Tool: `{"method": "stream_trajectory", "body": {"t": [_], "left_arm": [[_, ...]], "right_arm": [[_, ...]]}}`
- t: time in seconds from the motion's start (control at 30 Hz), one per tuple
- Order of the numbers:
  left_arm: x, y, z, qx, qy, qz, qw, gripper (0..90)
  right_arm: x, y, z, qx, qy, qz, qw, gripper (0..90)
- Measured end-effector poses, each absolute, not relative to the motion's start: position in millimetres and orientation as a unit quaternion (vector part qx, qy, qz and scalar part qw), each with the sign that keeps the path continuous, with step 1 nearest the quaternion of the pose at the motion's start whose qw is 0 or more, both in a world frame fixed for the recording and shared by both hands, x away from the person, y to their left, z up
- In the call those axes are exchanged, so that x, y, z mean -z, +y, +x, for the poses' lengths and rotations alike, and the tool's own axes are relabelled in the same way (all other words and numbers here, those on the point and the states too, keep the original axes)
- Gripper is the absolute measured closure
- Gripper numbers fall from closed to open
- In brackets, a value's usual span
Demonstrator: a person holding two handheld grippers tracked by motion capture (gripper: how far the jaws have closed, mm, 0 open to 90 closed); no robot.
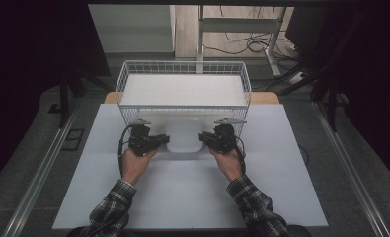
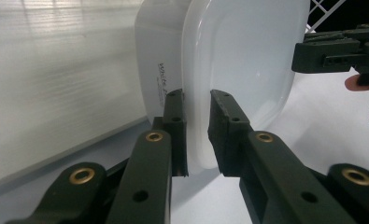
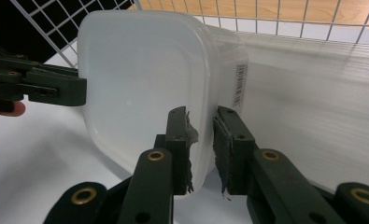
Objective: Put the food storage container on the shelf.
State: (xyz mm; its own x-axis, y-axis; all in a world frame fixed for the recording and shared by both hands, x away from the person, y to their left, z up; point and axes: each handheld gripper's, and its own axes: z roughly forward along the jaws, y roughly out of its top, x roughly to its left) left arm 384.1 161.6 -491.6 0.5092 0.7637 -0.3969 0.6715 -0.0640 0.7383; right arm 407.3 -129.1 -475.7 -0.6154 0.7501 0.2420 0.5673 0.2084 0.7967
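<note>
Nearest, at the bottom of the high view: two forearms in plaid sleeves (image 1: 111, 210), entering from the lower edge onto the white table (image 1: 192, 197); left hand (image 1: 135, 164) and right hand (image 1: 228, 163) side by side at centre frame.
Left gripper (image 1: 159, 140): jaws clamped on the left rim of the white plastic container (image 1: 184, 136); in the left gripper view the pads pinch that rim at lower centre, container (image 2: 238, 65) filling the upper middle; printed lettering on its side wall, too small to read.
Right gripper (image 1: 206, 139): jaws narrow, gripping the container's right rim; in the right gripper view the rim sits between worn pads at lower centre; barcode label (image 3: 239, 84) on the wall.
Container: lidded, held between both grippers, at centre frame just before the basket.
Beyond, upper centre: white wire basket (image 1: 182, 66) with a white liner panel (image 1: 182, 89); past it, upper right, floor cables (image 1: 242, 44).
</note>
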Motion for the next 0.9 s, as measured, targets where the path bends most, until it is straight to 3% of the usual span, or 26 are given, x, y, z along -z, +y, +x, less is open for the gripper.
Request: {"method": "stream_trajectory", "body": {"t": [0.33,0.6,0.73,0.9], "left_arm": [[494,160,388,-0.075,0.491,0.721,0.483,70.7],[493,159,395,-0.105,0.501,0.716,0.476,54.2],[490,157,400,-0.126,0.507,0.712,0.469,51.6],[487,153,403,-0.144,0.515,0.702,0.471,48.7]], "right_arm": [[479,-125,412,-0.462,0.776,0.415,0.115,67.8],[480,-123,418,-0.462,0.772,0.409,0.151,62.8],[479,-121,420,-0.463,0.766,0.414,0.167,62.1],[474,-125,423,-0.473,0.760,0.419,0.154,61.0]]}}
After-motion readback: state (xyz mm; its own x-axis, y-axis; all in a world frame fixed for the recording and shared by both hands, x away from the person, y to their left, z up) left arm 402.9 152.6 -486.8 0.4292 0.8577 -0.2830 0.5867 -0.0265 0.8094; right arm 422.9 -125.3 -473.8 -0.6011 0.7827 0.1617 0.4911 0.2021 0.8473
